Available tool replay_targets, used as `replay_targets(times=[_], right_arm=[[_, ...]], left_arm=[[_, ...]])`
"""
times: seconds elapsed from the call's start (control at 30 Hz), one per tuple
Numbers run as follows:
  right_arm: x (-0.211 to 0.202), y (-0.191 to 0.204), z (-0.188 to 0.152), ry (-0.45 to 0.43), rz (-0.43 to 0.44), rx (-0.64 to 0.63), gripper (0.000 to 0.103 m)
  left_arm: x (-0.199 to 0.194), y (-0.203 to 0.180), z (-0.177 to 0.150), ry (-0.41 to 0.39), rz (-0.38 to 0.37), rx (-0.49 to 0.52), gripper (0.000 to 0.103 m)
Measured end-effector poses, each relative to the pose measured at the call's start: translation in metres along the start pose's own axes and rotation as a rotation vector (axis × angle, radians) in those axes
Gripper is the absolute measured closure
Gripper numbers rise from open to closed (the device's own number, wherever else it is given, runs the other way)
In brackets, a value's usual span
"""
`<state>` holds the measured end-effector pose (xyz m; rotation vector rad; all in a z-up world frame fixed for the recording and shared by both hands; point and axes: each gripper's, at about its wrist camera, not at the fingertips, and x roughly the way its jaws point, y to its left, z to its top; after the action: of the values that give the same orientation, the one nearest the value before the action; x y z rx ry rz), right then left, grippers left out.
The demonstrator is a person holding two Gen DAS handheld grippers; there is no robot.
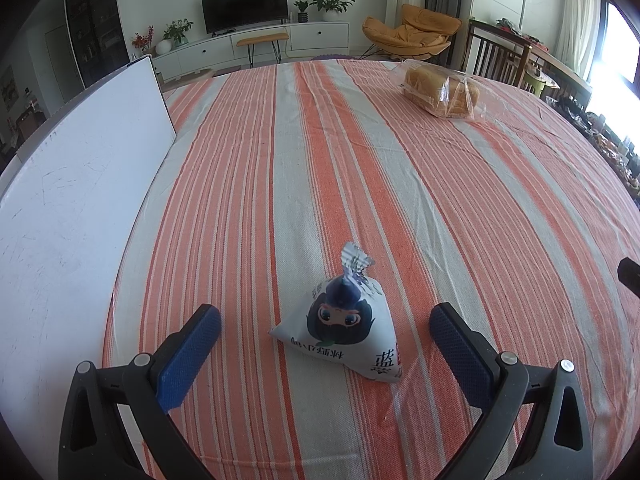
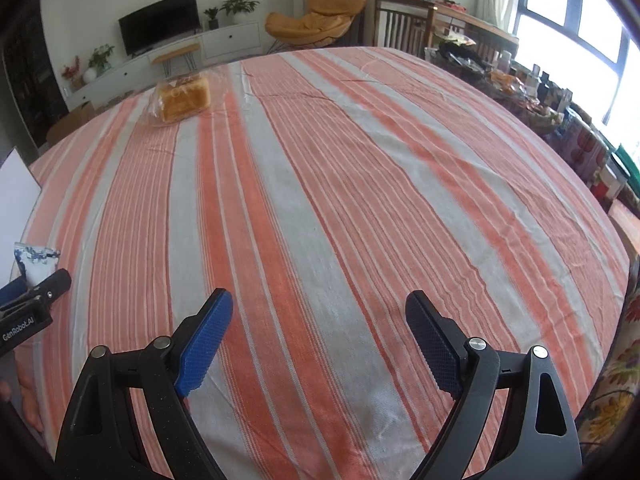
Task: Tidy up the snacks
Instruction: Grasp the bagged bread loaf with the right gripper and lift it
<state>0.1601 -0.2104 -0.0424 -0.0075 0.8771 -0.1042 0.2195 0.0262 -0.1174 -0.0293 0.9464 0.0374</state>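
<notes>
1. Left wrist view: the left gripper (image 1: 325, 338) is spread wide, its blue-padded fingers (image 1: 188, 356) standing on either side of the snack pouch (image 1: 340, 334) without touching it.
2. The snack pouch, a small white pyramid-shaped bag with a cartoon face and a crimped foil top, sits upright on the striped tablecloth (image 1: 400, 208), between the two fingers and slightly ahead of the pads.
3. Left of the snack pouch, a white board (image 1: 76, 200) lies along the cloth's edge.
4. Far beyond the snack pouch and to its right, a bagged loaf of bread (image 1: 442, 92) rests on the tablecloth near the far edge, well apart from the pouch.
5. A dark tip (image 1: 630, 276) pokes in at the right edge of this view, level with the pouch top; what it is cannot be told from here.
6. Right wrist view: the right gripper (image 2: 320, 328) is likewise agape and holds nothing, with only bare striped cloth between its fingers.
7. The snack pouch's foil top (image 2: 36, 258) shows at the far left edge, with part of the left gripper in front of it.
8. The bread sits far from the pouch, toward the far side of the cloth.
</notes>
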Motion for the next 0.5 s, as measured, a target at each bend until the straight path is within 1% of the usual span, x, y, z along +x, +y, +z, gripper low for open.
replay_targets(times=[0.07,0.13,0.2,0.27,0.33,0.4,0.43,0.47,0.5], right_arm=[[0.002,0.013,0.037,-0.063,0.061,-0.034,0.013],[0.009,0.027,0.077,-0.104,0.144,-0.053,0.013],[0.026,0.044,0.113,-0.103,0.224,-0.072,0.013],[0.052,0.067,0.145,-0.08,0.256,-0.11,0.013],[0.079,0.091,0.166,-0.049,0.266,-0.156,0.013],[0.108,0.113,0.179,-0.01,0.246,-0.2,0.013],[0.124,0.125,0.181,0.01,0.225,-0.23,0.013],[0.142,0.136,0.181,0.046,0.181,-0.262,0.013],[0.163,0.144,0.178,0.111,0.127,-0.284,0.011]], left_arm=[[0.001,0.0,0.0,0.0,0.0,0.0,0.0],[0.0,0.0,0.0,0.0,0.0,0.0,0.0],[0.0,0.0,0.0,0.0,0.0,0.0,0.0],[0.0,0.0,0.0,0.0,0.0,0.0,0.0],[0.0,0.0,0.0,0.0,0.0,0.0,0.0],[0.001,0.0,0.0,0.0,0.0,0.0,0.0],[0.001,0.0,0.0,0.0,0.0,0.0,0.0],[0.0,0.0,0.0,0.0,0.0,0.0,0.0],[0.0,0.0,0.0,0.0,0.0,0.0,0.0]])
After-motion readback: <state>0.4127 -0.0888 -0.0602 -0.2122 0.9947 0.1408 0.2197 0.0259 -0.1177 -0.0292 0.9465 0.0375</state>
